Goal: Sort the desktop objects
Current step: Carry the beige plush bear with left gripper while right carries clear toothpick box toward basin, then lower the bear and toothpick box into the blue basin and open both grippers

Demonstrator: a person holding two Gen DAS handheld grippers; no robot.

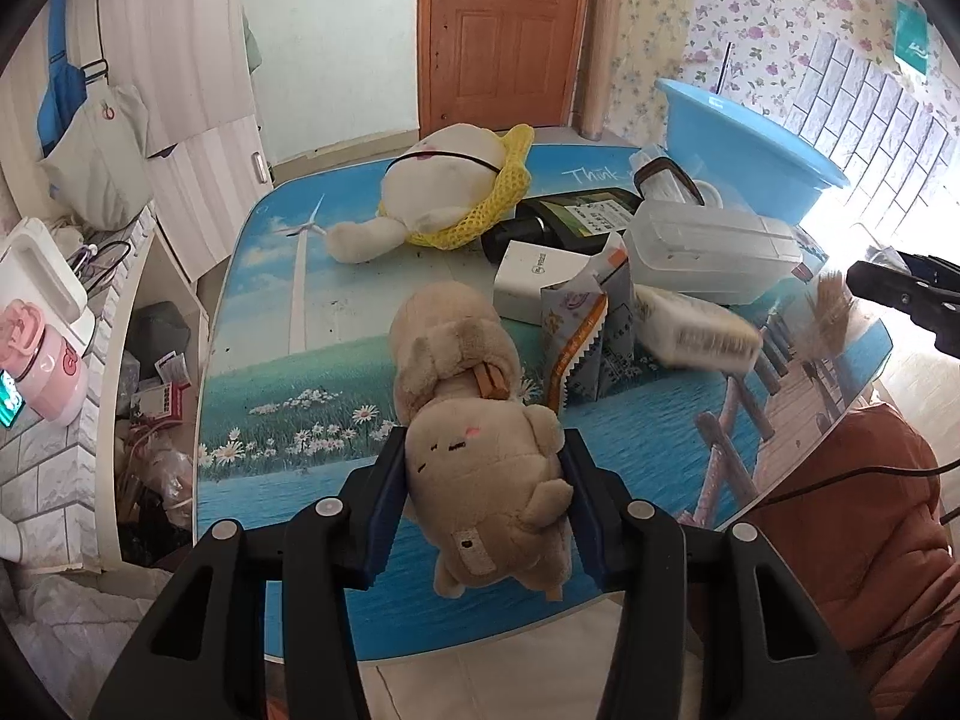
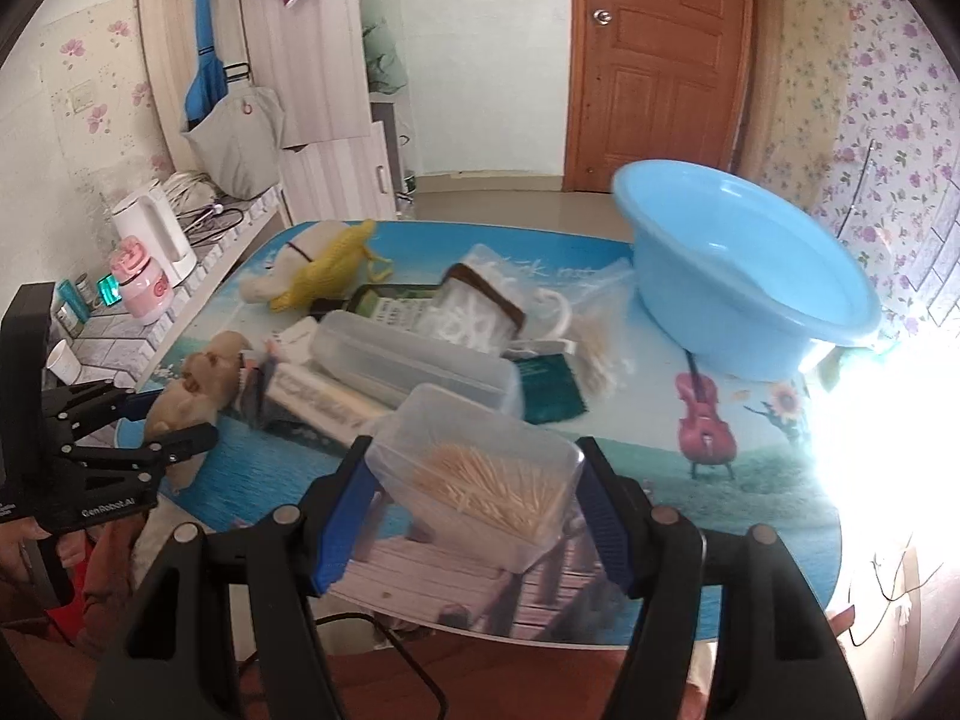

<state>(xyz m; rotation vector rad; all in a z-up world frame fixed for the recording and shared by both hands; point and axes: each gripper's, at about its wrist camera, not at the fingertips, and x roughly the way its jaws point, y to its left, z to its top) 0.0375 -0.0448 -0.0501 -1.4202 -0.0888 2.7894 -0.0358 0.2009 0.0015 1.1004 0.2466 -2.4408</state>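
My left gripper [image 1: 483, 486] is shut on a beige plush toy [image 1: 480, 480] near the table's front edge; the toy's body stretches away over the table. In the right wrist view the same gripper [image 2: 174, 420] and toy [image 2: 198, 384] show at the left. My right gripper [image 2: 474, 498] is shut on a clear plastic box of toothpicks [image 2: 480, 474], held tilted above the table's near edge. A blue basin [image 2: 744, 264] stands at the far right of the table; it also shows in the left wrist view [image 1: 744, 144].
On the picture-printed table [image 1: 288, 324] lie a white and yellow plush [image 1: 444, 192], a dark bottle [image 1: 570, 216], a white box [image 1: 540, 276], a long clear container [image 2: 414, 360], paper packets [image 1: 582, 336] and a green sachet [image 2: 552, 390]. A shelf with a kettle [image 2: 150, 240] stands left.
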